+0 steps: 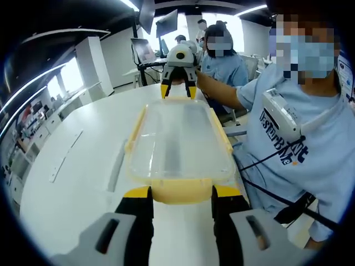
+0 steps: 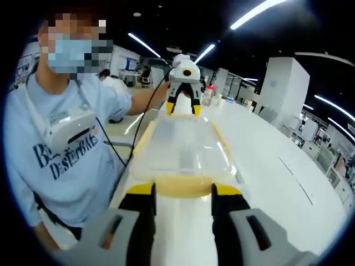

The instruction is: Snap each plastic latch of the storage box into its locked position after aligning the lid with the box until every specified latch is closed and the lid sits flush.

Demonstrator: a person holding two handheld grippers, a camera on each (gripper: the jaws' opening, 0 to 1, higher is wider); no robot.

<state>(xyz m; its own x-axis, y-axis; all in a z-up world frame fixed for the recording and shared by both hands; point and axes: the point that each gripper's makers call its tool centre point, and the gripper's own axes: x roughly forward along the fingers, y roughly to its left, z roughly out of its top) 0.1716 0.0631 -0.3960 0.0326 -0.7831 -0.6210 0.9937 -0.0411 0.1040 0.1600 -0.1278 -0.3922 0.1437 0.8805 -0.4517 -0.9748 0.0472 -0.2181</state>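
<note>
The storage box (image 1: pixel 180 147) lies on the white table (image 1: pixel 77 166) between my two grippers, with its clear lid (image 2: pixel 186 147) on top. My left gripper (image 1: pixel 181 195) has its jaws wide apart, one on each side of the yellow latch (image 1: pixel 181 191) at the near end, and I cannot tell if they touch it. My right gripper (image 2: pixel 182 194) stands the same way at the other yellow end latch (image 2: pixel 183 187).
</note>
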